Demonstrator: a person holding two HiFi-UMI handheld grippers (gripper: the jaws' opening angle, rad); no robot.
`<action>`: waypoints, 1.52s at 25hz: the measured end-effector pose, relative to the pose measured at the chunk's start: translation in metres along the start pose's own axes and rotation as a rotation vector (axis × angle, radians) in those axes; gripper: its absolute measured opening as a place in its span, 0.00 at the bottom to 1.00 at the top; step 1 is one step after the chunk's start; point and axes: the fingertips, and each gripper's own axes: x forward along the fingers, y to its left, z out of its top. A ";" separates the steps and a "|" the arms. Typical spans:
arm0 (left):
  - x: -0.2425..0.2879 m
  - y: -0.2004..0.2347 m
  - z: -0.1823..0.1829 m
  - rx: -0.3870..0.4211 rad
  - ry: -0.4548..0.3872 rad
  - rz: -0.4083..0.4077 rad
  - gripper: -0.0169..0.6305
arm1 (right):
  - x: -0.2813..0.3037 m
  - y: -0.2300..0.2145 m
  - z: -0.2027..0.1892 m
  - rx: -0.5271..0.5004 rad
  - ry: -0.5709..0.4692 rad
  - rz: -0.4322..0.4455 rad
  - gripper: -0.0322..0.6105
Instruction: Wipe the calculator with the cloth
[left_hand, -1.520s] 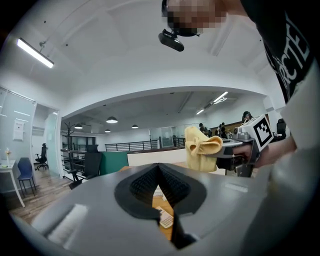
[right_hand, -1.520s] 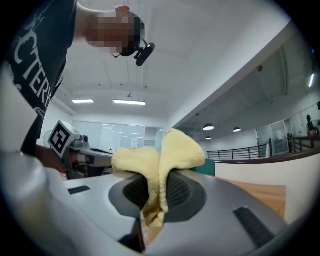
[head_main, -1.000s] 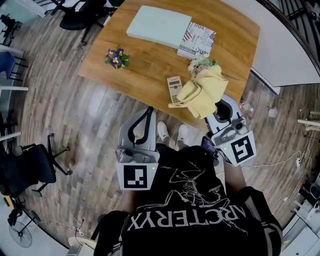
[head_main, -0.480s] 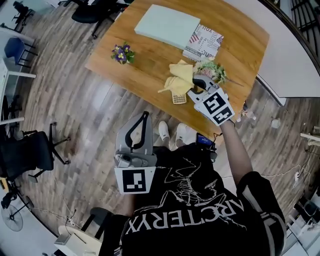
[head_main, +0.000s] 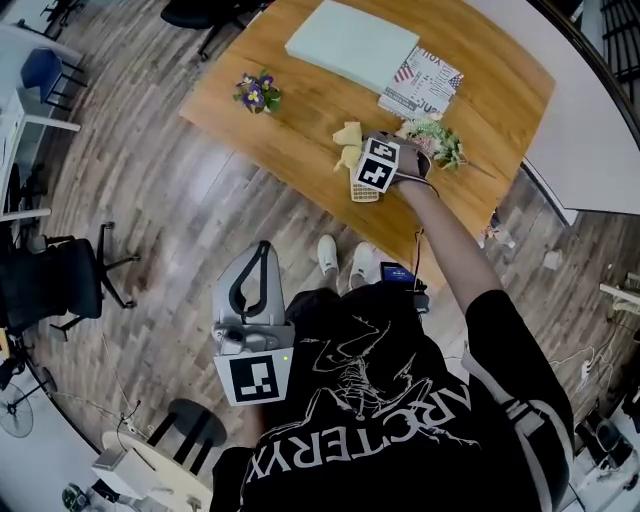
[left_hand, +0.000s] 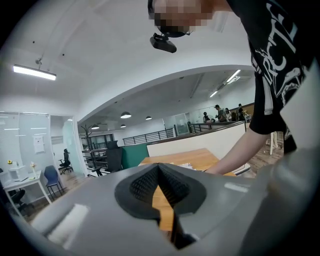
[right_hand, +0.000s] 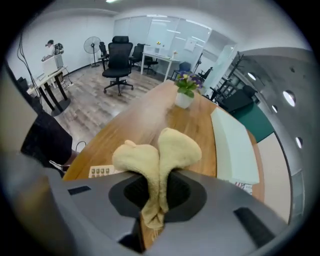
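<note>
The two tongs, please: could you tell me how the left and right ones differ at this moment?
The left tongs are shut on nothing; the right tongs are shut on the yellow cloth. The left tongs hang beside the person's body, off the table; the right tongs reach over it, by the calculator. Both carry a marker cube.

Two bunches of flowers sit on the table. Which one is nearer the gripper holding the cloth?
The pale, leafy bunch, right beside the right gripper and its yellow cloth; the purple bunch stands apart near the table's left edge.
</note>
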 end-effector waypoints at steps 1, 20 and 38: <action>-0.002 0.002 0.000 -0.003 -0.001 0.008 0.04 | 0.005 0.002 -0.002 -0.018 0.016 0.004 0.13; 0.008 -0.005 0.002 -0.013 -0.034 -0.046 0.04 | 0.010 0.080 -0.022 -0.165 0.081 0.100 0.13; 0.023 -0.013 0.015 -0.019 -0.084 -0.111 0.04 | -0.007 0.167 -0.031 -0.071 0.080 0.253 0.13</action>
